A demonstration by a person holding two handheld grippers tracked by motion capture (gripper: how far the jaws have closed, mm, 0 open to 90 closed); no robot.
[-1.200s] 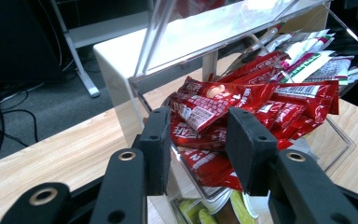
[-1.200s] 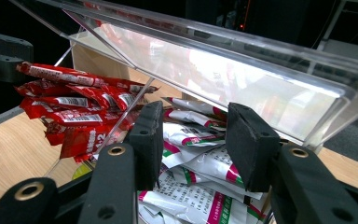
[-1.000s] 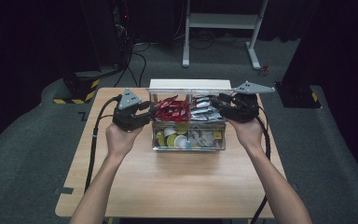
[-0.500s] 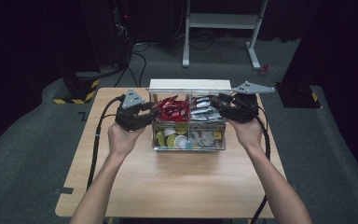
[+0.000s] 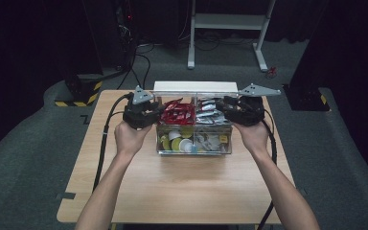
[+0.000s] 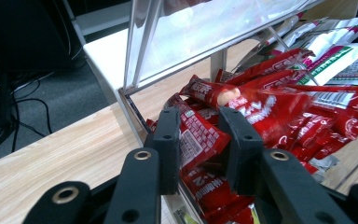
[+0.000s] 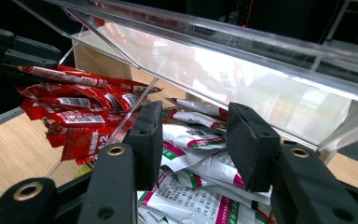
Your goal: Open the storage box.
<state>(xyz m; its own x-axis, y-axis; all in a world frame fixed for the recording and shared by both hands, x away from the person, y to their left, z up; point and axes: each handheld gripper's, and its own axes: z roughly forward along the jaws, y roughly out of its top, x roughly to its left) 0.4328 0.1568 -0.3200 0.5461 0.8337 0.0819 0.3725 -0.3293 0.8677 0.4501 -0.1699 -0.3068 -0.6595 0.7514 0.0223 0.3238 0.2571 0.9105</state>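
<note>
A clear plastic box [image 5: 194, 152] with compartments stands on the wooden table [image 5: 172, 191], its lid [image 5: 194, 87] tipped up at the back. Red sachets [image 5: 177, 112] fill the back left compartment and white sachets [image 5: 206, 114] the back right. My left gripper [image 5: 159, 114] is at the box's left wall, open, with its jaws either side of a red sachet [image 6: 198, 140] without pinching it. My right gripper [image 5: 220, 109] reaches in from the right wall and is open over the white sachets [image 7: 191, 135]. The left gripper's fingers [image 7: 14, 49] show at the far left of the right gripper view.
The front compartments hold yellow and white round packs [image 5: 177, 143] and pale packets [image 5: 211, 142]. The raised lid [image 7: 242, 70] stands close behind both grippers. Beyond the table are a white desk frame [image 5: 230, 21], floor cables [image 5: 139, 52] and a yellow-black striped base [image 5: 84, 91].
My left gripper has edged slightly right toward the box. The right gripper and the box have stayed in place.
</note>
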